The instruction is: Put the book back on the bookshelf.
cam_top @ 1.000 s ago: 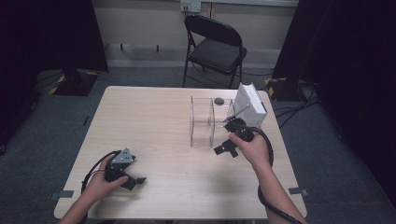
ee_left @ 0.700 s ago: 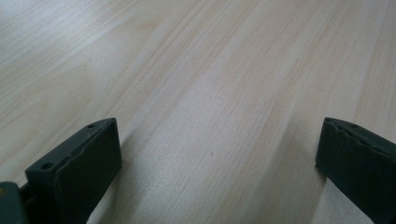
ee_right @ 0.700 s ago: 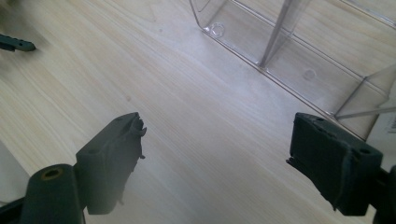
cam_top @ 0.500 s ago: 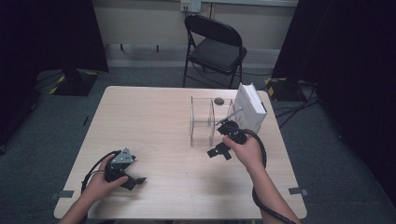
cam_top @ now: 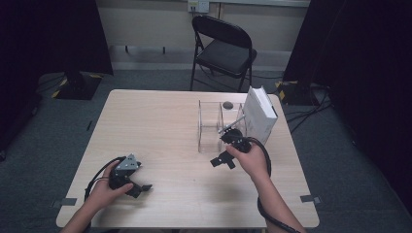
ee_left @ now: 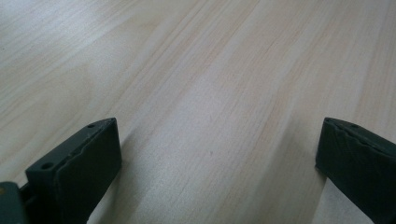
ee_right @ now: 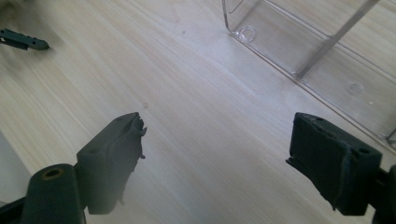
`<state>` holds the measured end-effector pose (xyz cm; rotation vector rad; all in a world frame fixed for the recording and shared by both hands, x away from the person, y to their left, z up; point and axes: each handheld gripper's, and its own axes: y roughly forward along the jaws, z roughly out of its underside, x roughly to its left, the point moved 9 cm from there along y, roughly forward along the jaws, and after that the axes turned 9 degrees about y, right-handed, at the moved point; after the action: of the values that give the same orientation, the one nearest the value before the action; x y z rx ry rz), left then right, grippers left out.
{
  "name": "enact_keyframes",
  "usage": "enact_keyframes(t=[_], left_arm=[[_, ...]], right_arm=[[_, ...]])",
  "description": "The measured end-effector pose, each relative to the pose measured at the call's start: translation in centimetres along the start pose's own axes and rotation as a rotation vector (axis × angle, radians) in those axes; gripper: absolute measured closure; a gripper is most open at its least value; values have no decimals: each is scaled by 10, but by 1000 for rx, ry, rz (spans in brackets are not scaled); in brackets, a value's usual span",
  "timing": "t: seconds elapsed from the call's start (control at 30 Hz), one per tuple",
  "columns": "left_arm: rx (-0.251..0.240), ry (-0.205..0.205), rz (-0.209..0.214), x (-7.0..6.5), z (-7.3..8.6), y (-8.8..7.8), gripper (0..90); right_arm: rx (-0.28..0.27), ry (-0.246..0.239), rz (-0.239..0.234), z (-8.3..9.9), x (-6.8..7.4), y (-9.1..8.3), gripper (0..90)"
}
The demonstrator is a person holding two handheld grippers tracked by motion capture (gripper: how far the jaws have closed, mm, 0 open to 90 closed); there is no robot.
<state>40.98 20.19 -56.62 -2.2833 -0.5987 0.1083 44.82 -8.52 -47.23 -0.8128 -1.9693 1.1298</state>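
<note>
The clear box (ee_right: pixel 327 51) is cut off by the top and right edges of the right gripper view, so its full shape cannot be told there. In the high view a small dark thing (cam_top: pixel 227 104) beyond the box is too small to identify. The white block (cam_top: pixel 260 116) leaning beside the box shows no readable marking. A dark tip (ee_right: pixel 23 41) at the left edge of the right gripper view is cut off. The person's forearms leave the high view at its bottom edge.
</note>
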Motion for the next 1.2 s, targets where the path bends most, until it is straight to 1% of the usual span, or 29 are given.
enact_keyframes(t=[0.17,0.23,0.47,0.5,0.57,0.6,0.63,0.67,0.7,0.77,0.83,0.87,0.93,0.97,1.03,1.2], left_arm=[[1,-1,4,0,0,0,0],[-1,-1,2,0,0,0,0],[-1,-1,3,0,0,0,0],[-2,-2,2,0,0,0,0],[1,-1,4,0,0,0,0],[-2,-2,2,0,0,0,0],[7,10,2,0,1,0,0],[5,6,3,0,1,0,0],[9,12,3,1,1,0,0],[5,7,2,0,1,0,0],[4,7,2,0,1,0,0],[5,7,2,0,1,0,0],[11,15,4,1,1,-1,0],[4,6,2,0,0,0,0],[5,7,3,0,1,0,0],[5,7,3,0,1,0,0]], right_arm=[[9,-2,-4,2,4,6,164],[12,-14,-8,2,5,8,164],[13,-21,-20,2,11,16,165],[12,-28,-19,2,11,17,165],[7,-23,-35,2,14,19,165],[9,-26,-36,3,14,20,165],[10,-26,-37,3,15,22,165],[8,-26,-39,4,17,24,165],[9,-24,-40,4,17,25,165],[14,-35,-40,4,18,28,165],[13,-27,-42,4,19,30,165],[18,-29,-51,4,21,30,165],[18,-36,-50,4,21,32,166],[15,-29,-54,4,23,33,166],[20,-45,-59,4,24,35,167],[28,-52,-65,5,28,41,167]])
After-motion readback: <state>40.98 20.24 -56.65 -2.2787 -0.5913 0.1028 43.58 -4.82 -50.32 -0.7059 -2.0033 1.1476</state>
